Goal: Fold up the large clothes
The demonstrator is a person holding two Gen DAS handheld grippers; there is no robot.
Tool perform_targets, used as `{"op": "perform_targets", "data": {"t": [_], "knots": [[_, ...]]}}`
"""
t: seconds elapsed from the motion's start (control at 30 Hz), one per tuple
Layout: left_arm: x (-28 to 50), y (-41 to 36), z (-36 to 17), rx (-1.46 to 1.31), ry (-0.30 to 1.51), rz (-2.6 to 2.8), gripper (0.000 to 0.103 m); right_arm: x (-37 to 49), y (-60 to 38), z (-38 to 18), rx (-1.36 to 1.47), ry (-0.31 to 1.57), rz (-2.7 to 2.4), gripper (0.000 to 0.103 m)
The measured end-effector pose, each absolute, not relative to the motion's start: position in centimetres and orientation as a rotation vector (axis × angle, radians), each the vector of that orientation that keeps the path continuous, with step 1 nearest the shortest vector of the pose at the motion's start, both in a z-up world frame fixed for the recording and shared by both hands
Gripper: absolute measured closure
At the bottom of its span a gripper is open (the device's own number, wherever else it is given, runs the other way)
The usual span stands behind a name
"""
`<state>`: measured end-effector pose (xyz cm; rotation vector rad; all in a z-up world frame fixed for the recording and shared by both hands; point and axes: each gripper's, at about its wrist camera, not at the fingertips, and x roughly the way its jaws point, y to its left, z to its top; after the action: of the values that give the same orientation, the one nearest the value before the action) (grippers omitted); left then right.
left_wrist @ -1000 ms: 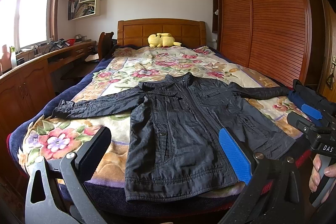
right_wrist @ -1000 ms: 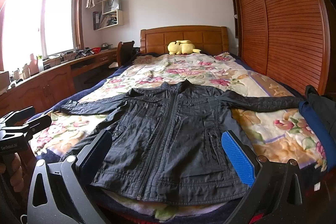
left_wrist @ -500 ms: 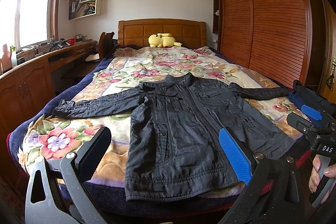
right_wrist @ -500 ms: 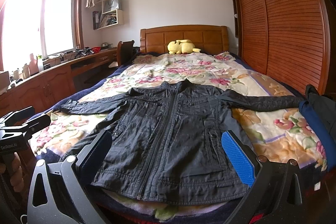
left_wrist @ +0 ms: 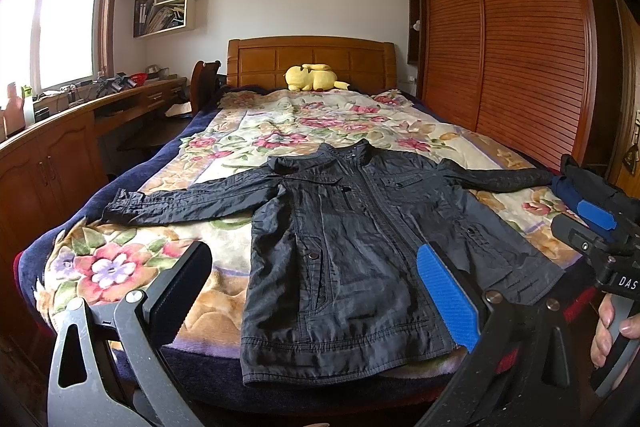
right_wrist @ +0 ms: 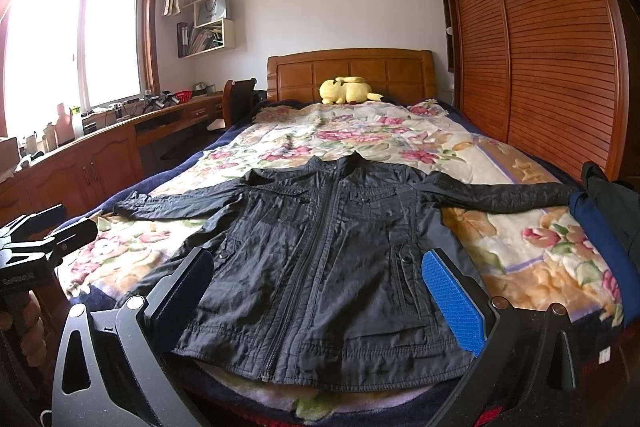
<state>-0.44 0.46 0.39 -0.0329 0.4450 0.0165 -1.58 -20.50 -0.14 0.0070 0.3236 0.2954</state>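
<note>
A black zip jacket (left_wrist: 348, 247) lies flat, front up, on the flowered bedspread (left_wrist: 280, 131), both sleeves spread sideways and the hem at the foot of the bed. It also shows in the right wrist view (right_wrist: 328, 259). My left gripper (left_wrist: 316, 291) is open and empty, held above the foot of the bed near the hem's left half. My right gripper (right_wrist: 320, 295) is open and empty, above the hem's middle. The right gripper also shows at the right edge of the left wrist view (left_wrist: 600, 239). The left gripper also shows at the left edge of the right wrist view (right_wrist: 44, 239).
A yellow plush toy (left_wrist: 316, 77) lies at the wooden headboard. A dark blue and black bundle of clothes (right_wrist: 604, 211) sits at the bed's right edge by the jacket's sleeve end. A wooden desk (left_wrist: 80, 115) runs along the left, a slatted wardrobe (left_wrist: 520, 39) along the right.
</note>
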Motion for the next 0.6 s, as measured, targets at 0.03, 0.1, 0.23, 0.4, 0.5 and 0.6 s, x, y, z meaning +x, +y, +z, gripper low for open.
{"op": "perform_targets", "data": {"t": [0.03,0.1,0.23,0.4,0.5,0.6], "knots": [[-0.43,0.46,0.35,-0.033,0.445,0.016,0.0,-1.57,-20.48,-0.14,0.007,0.324,0.295,0.0],[-0.45,0.5,0.39,-0.033,0.444,0.016,0.0,-1.56,-20.47,-0.08,0.008,0.323,0.296,0.0],[-0.45,0.52,0.37,-0.034,0.443,0.015,0.0,-1.52,-20.41,-0.01,0.009,0.322,0.296,0.0],[-0.46,0.55,0.35,-0.034,0.444,0.015,0.0,-1.51,-20.47,0.15,0.011,0.321,0.299,0.0],[-0.49,0.59,0.39,-0.035,0.443,0.014,0.0,-1.49,-20.42,0.23,0.013,0.32,0.301,0.0],[-0.43,0.54,0.36,-0.034,0.443,0.015,0.0,-1.58,-20.65,0.11,0.014,0.317,0.301,0.0]]}}
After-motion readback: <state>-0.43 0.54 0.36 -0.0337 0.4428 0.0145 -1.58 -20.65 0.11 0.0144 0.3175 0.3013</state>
